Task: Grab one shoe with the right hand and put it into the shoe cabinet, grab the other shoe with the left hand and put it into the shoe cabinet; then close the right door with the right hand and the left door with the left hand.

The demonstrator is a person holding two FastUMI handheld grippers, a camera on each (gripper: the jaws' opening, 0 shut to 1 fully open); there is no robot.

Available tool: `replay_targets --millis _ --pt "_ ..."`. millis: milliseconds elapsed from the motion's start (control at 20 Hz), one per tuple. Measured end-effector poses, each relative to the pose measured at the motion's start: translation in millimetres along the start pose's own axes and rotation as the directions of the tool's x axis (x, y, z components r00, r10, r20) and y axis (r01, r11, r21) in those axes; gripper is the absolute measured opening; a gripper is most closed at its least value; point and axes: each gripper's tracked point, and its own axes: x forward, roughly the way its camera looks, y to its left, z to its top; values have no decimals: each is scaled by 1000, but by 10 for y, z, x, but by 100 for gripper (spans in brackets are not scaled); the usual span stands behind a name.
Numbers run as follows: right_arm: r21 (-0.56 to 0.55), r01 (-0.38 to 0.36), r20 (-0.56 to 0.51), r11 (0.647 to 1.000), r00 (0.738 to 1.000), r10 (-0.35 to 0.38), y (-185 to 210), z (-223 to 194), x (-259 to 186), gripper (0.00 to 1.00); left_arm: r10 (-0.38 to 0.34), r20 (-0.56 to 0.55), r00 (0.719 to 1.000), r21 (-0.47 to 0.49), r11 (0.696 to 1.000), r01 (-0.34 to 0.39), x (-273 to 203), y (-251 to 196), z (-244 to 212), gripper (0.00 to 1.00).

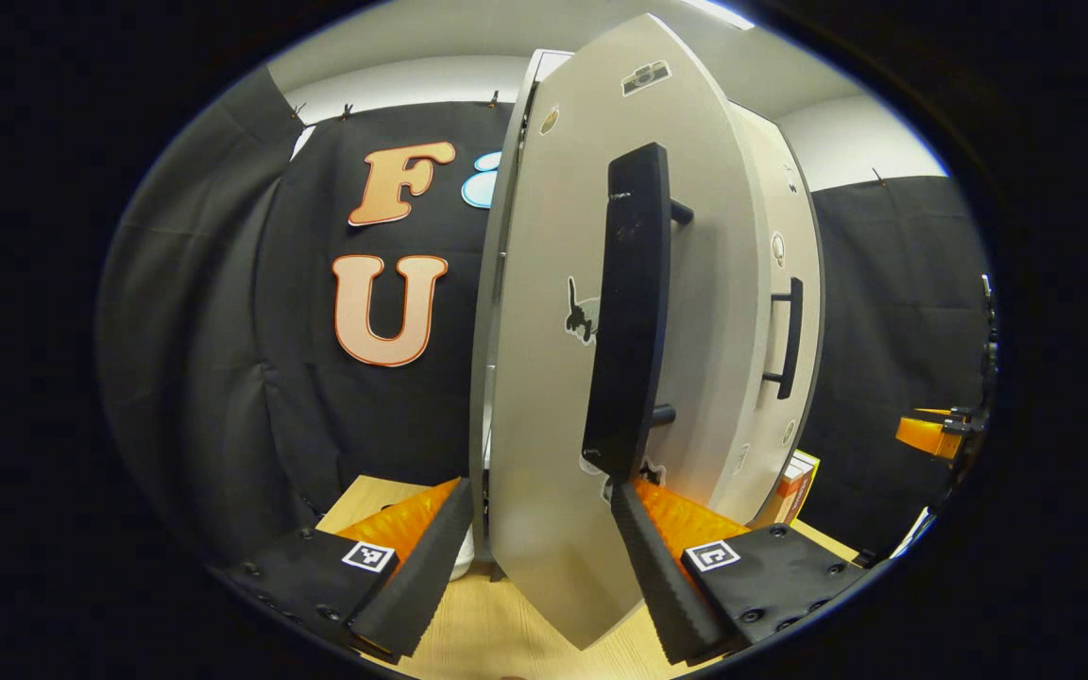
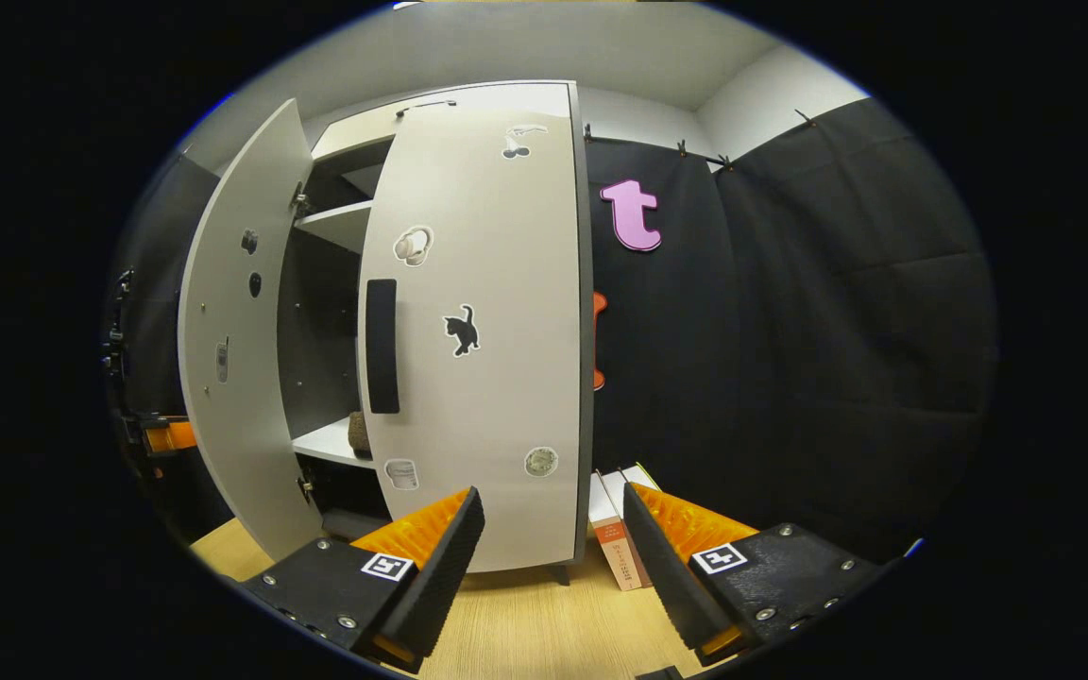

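The left gripper (image 1: 544, 557) is facing the left door (image 1: 553, 397) of the shoe cabinet (image 2: 336, 283) with its fingers spread wide, the door's free edge sitting in the gap between them and its tall black handle (image 1: 634, 312) rising just above the inner fingertip — a stance that reads as set for pushing the panel home rather than for pinching anything. In the right gripper view that door is standing well ajar, leaving the shelves exposed, which is why the left hand is stationed at its outer face. The right gripper (image 2: 553, 557) is likewise hanging spread and empty, aimed at the lower edge of the right door (image 2: 478, 331), which appears swung nearly flush with the cabinet front; its work looks finished or close to it. Something small and rounded — possibly a shoe (image 2: 359, 433), too hidden to be sure — is resting on the lower shelf behind the right door's handle (image 2: 382, 345). A few books (image 2: 615, 529) are leaning beside the cabinet on the wooden tabletop (image 2: 525, 623).
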Motion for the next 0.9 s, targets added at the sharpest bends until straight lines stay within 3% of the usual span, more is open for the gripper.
replay_targets --millis 100,250,400,450,500,650,900 --pt "2 -1 -5 1000 1000 1 -33 -13 11 92 6 -2 1000 -7 1000 -6 48 -32 -28 99" --pt "3 -2 -9 1000 1000 2 -111 -40 51 92 6 -5 1000 -14 1000 -6 148 -107 -55 93" --pt "3 4 -8 1000 1000 -4 -207 -41 92 92 -15 -7 1000 -24 1000 14 273 -244 -74 93" --pt "4 7 -7 1000 1000 -7 -244 -42 111 92 -20 -8 1000 -21 1000 20 343 -298 -66 99" --pt "5 11 -6 1000 1000 -11 -283 -38 130 92 -24 -12 1000 -14 1000 24 434 -357 -73 99" --pt "10 22 -6 1000 1000 -22 -418 -41 167 92 -15 -32 999 11 1000 15 654 -505 -159 95" --pt "15 48 -2 999 999 -48 -625 -37 233 92 17 -44 999 25 1000 -16 957 -625 -238 97"
